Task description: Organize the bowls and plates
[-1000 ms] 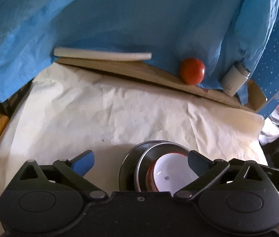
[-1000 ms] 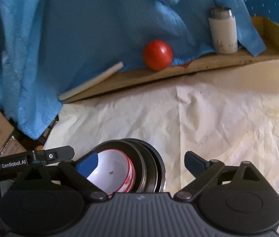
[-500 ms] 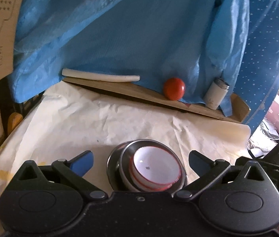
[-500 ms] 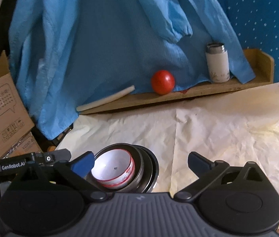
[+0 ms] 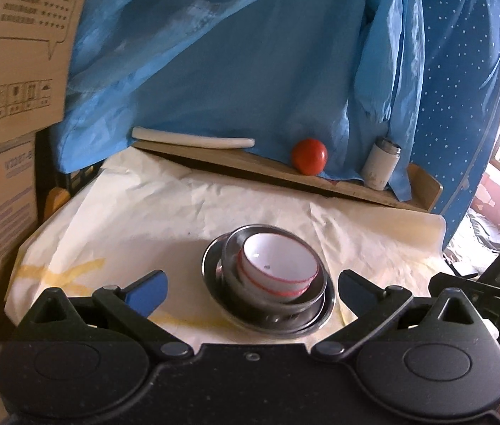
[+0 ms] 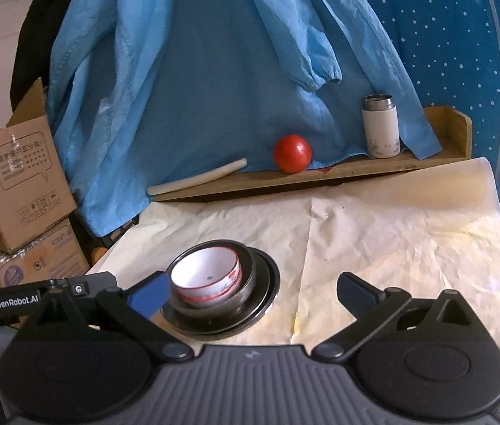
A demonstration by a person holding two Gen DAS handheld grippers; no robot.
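A white bowl with a red rim (image 5: 278,265) (image 6: 207,278) sits nested in a steel bowl (image 5: 315,294) (image 6: 250,283), which rests on a steel plate (image 5: 214,283) (image 6: 267,301) on the paper-covered table (image 5: 143,219) (image 6: 391,248). My left gripper (image 5: 250,290) stands open just short of the stack, its fingers to either side and apart from it. My right gripper (image 6: 253,292) is open too, nothing between its pads, with the stack at its left finger. The left gripper's body (image 6: 16,299) shows at the left edge of the right wrist view.
Along the back runs a wooden shelf (image 6: 356,170) holding a red tomato (image 5: 309,156) (image 6: 292,153), a white flask (image 5: 379,166) (image 6: 380,125) and a white stick (image 5: 193,140) (image 6: 196,179). Blue cloth (image 6: 214,71) hangs behind. Cardboard boxes (image 5: 9,71) (image 6: 16,191) stand left.
Both grippers have drawn back from the stacked bowls, so the stack now looks smaller and farther off and more of the table and boxes shows. Both stay open.
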